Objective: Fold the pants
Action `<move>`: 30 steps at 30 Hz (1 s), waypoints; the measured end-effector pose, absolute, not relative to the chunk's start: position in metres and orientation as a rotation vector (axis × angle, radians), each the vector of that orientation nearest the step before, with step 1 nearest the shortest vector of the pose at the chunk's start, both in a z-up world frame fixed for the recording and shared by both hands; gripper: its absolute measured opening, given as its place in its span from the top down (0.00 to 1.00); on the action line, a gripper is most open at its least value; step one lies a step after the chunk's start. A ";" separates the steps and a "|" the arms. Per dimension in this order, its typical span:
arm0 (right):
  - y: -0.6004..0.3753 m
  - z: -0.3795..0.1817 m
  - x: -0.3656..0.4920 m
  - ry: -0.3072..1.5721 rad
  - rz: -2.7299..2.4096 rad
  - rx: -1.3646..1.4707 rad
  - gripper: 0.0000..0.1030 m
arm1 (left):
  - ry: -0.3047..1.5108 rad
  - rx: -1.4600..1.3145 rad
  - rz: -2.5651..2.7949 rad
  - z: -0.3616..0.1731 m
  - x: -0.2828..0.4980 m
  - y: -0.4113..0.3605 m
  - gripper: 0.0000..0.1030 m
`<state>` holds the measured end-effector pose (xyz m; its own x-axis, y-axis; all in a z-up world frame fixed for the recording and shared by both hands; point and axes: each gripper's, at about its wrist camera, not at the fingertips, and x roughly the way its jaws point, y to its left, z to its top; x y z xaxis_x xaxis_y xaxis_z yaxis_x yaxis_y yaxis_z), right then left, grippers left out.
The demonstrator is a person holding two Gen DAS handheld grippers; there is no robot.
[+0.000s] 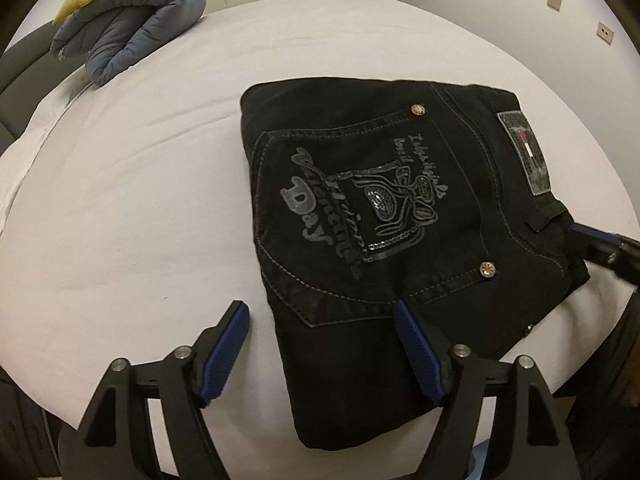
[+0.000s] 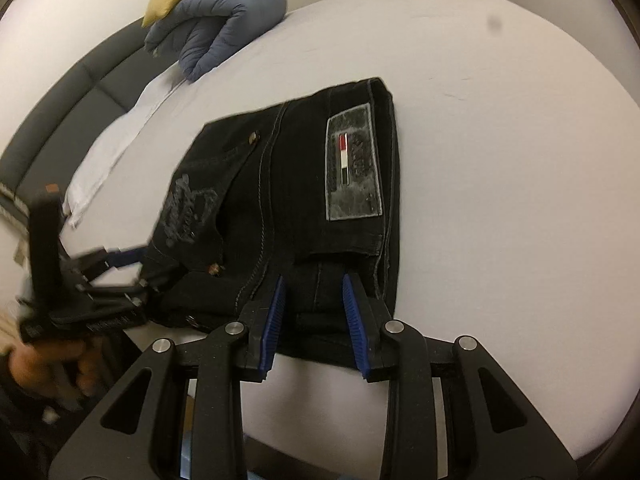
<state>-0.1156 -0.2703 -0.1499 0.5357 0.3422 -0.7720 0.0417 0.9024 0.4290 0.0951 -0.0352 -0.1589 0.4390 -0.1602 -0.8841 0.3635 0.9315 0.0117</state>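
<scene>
On the white bed [image 1: 140,200] the black pants [image 1: 380,208] sit folded into a compact stack, so this looks like final tidying. Both the left gripper [image 1: 320,312] and right gripper [image 2: 314,286] have jaws spread, holding nothing. Layers underneath are hidden.

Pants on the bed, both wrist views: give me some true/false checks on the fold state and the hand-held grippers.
1. The black pants lie folded into a compact block on the white bed. True.
2. The left hand-held gripper is shut on the pants. False: its jaws stand wide open.
3. A patch with a red, white and black stripe shows at the waistband. True.
4. The grey-blue quilt lies on top of the pants. False: it sits apart, at the bed's far side.
5. The right hand-held gripper is open. True.
</scene>
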 end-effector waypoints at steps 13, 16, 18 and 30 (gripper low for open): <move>-0.322 -0.133 -0.084 0.963 0.165 0.521 0.32 | 1.074 0.064 -0.287 -0.127 0.148 0.006 0.13; -0.327 -0.143 -0.071 1.000 0.150 0.560 0.32 | 1.114 0.047 -0.325 -0.134 0.162 -0.001 0.13; -0.330 -0.151 -0.062 1.026 0.152 0.591 0.32 | 1.137 0.032 -0.350 -0.139 0.168 -0.006 0.13; -0.339 -0.190 -0.018 1.107 0.217 0.784 0.50 | 1.259 -0.059 -0.446 -0.170 0.183 -0.026 0.29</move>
